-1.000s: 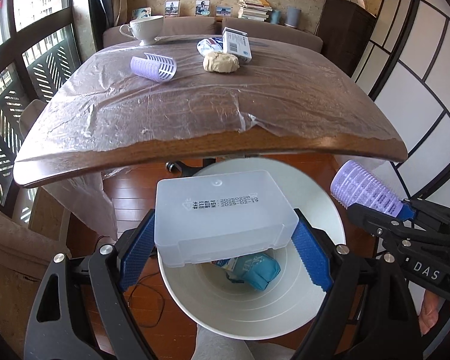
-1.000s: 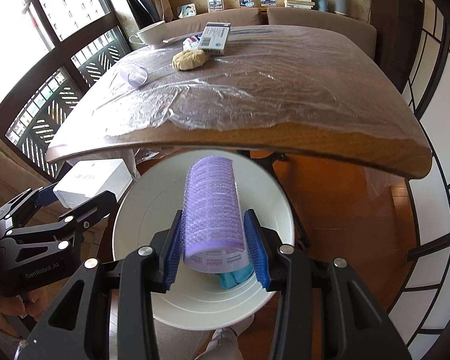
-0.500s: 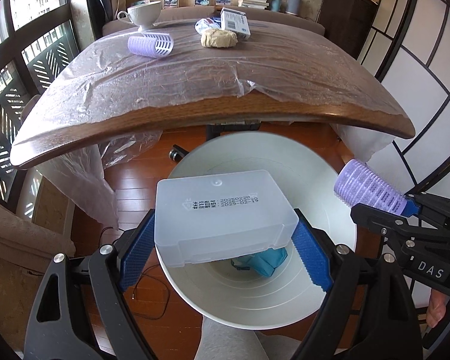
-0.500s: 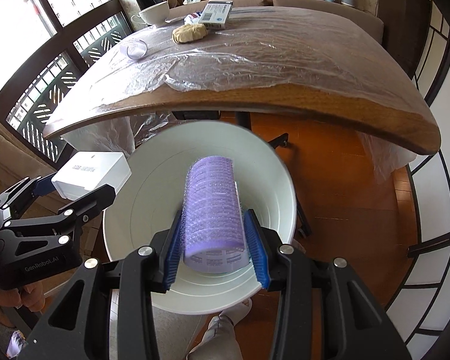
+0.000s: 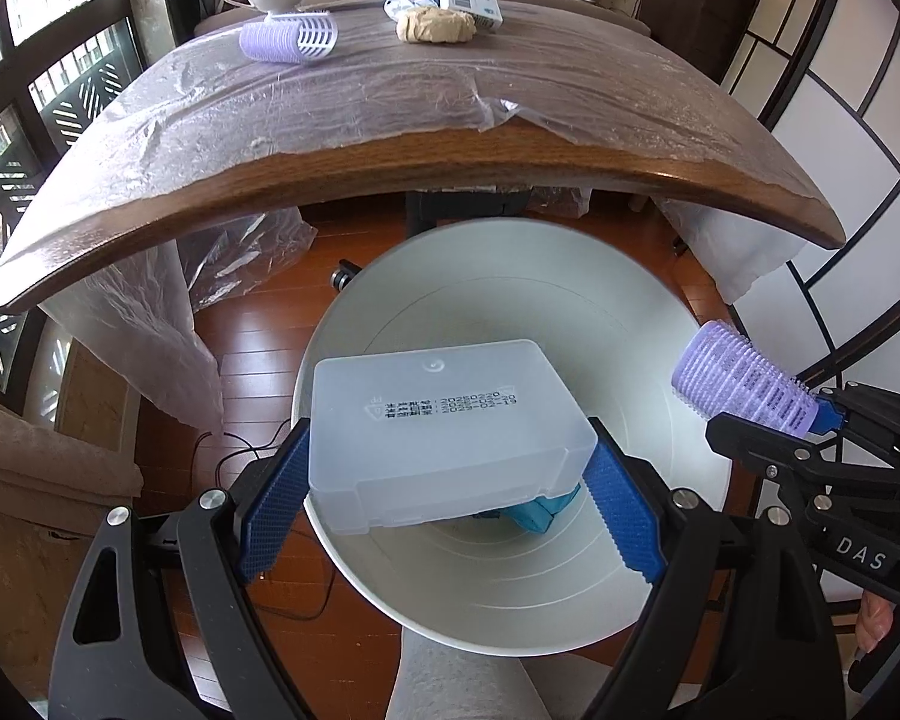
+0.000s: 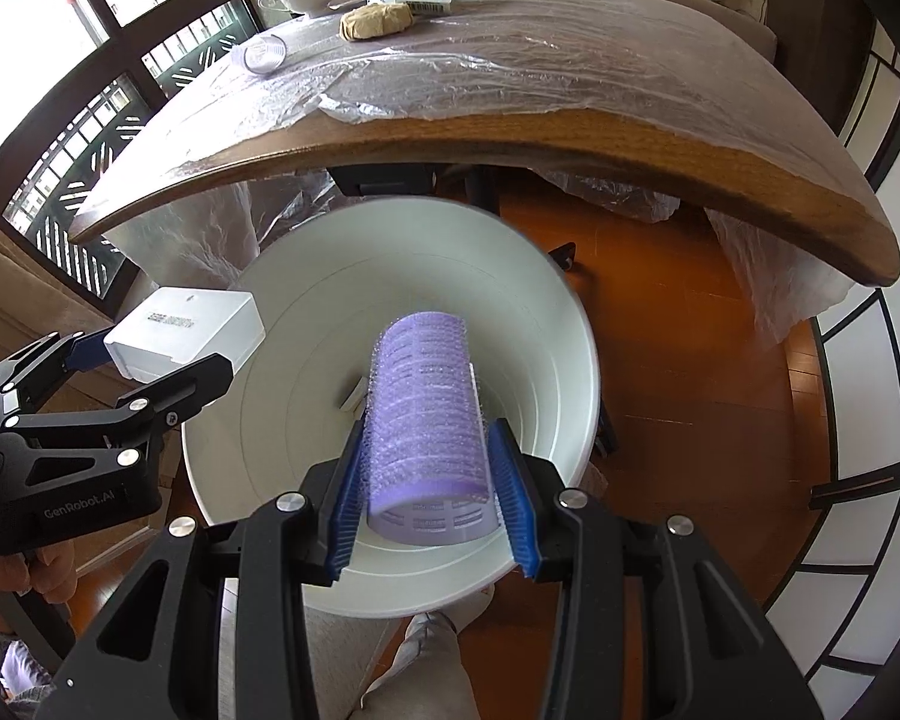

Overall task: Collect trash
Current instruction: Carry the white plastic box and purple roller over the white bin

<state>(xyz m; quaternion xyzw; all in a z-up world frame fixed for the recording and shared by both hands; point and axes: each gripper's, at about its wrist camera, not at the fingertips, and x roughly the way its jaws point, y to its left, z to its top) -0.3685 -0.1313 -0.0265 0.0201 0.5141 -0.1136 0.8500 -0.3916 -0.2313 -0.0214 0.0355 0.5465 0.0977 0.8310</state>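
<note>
Over the white bin [image 5: 510, 588], both tongs have sunk lower, left [image 5: 450, 480] grasping the plastic box [image 5: 444, 426], right [image 6: 429, 480] the purple roller [image 6: 426, 414].

A frosted plastic box [image 5: 450, 435] and purple hair roller [image 6: 429, 420] hang, clamped, above the white bin [image 6: 558, 324].

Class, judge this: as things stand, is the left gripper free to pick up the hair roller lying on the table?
Probably not. The left gripper is closed on a translucent plastic box over the white bin. The hair roller lies far across the table.
</note>
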